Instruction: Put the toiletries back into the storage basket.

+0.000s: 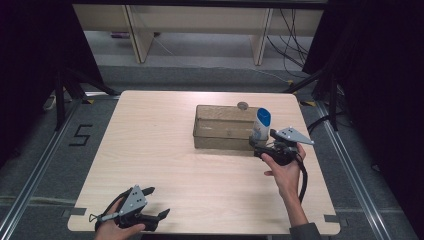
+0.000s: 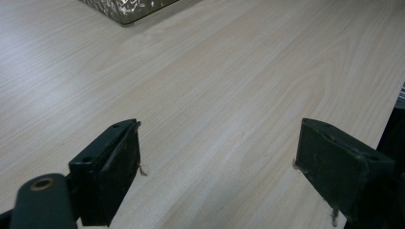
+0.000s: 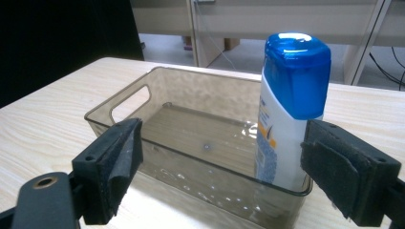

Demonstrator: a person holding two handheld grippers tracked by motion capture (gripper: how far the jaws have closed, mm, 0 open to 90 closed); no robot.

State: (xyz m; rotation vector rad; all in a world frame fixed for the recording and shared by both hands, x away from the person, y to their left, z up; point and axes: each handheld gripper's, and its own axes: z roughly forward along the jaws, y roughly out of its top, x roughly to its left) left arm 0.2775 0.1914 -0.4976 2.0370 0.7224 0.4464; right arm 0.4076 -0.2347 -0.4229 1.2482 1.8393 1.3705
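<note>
Holding nothing, the right gripper (image 3: 219, 167) has its jaws spread wide, just outside the near wall of a clear smoky-brown bin (image 3: 143, 125). A white bottle with a blue cap (image 3: 290, 112) stands upright inside the bin, at the 3 o'clock end, close to the right jaw but not gripped. Its label shows an orange-and-blue graphic; no lettering is readable. In the high view the right gripper (image 1: 265, 145) sits at about 4 o'clock of the bin (image 1: 222, 127), with the bottle (image 1: 261, 124) in that corner. A small grey round disc (image 1: 243, 105) lies on the table (image 1: 165, 145) at the bin's 12 o'clock edge. The left gripper (image 2: 217, 157), also wide open and empty, hovers over bare wood at the table's 7 o'clock corner (image 1: 152, 205). Floor tape at 9 o'clock reads "5" (image 1: 81, 135).
</note>
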